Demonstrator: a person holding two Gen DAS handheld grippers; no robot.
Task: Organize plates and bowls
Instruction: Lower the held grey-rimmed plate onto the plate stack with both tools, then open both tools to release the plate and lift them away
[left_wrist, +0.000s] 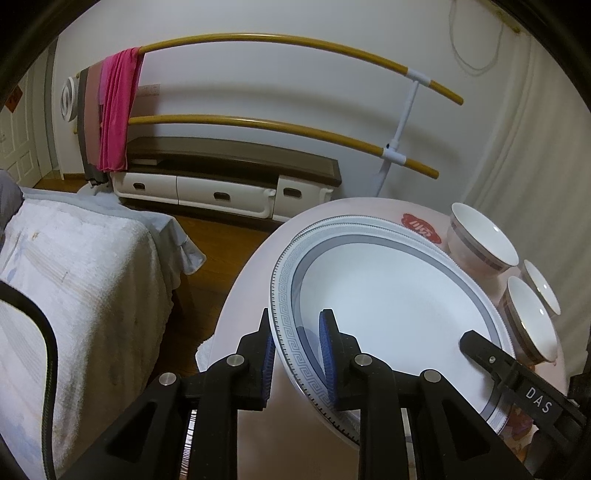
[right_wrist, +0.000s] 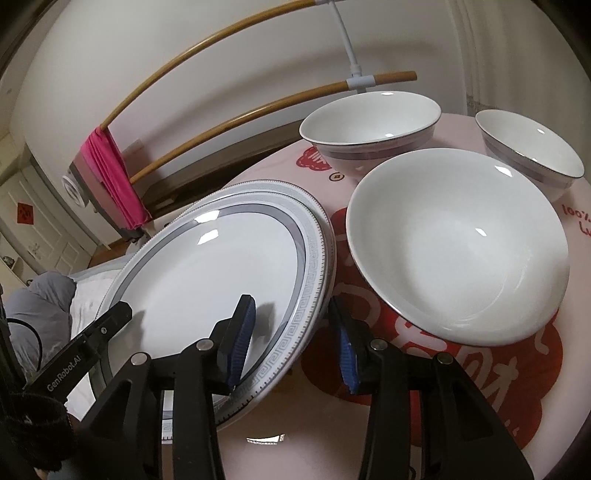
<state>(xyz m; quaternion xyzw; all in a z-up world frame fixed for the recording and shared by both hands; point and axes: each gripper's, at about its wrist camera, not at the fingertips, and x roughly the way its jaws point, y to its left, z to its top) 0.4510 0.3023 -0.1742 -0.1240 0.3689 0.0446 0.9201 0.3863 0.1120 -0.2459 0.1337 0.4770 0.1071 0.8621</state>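
White porcelain with a grey key-pattern rim: the top plate (right_wrist: 221, 258) lies on a second plate (right_wrist: 325, 221) of the same pattern, whose rim peeks out along the far and right edges. Both sit on a pale pink round table (right_wrist: 480, 424) printed with red shapes and lettering.

From the left wrist view, the left gripper (left_wrist: 297, 354) straddles the near-left rim of the top plate (left_wrist: 388, 314). Its jaws are narrow, one blue pad outside and under the rim, the other over the inside of the rim, pressing on it.

From the right wrist view, the right gripper (right_wrist: 295, 339) straddles the plates' near-right rim. Its jaws stand wider; the left blue pad lies on the top plate's face, while the right pad stands clear of the rim with a gap showing, so the plate is between them but not pinched.

A large plain white bowl (right_wrist: 458, 251) sits just right of the plates. Two smaller silver-banded bowls stand behind it, one (right_wrist: 369, 125) at the far edge and one (right_wrist: 532, 151) to the right.
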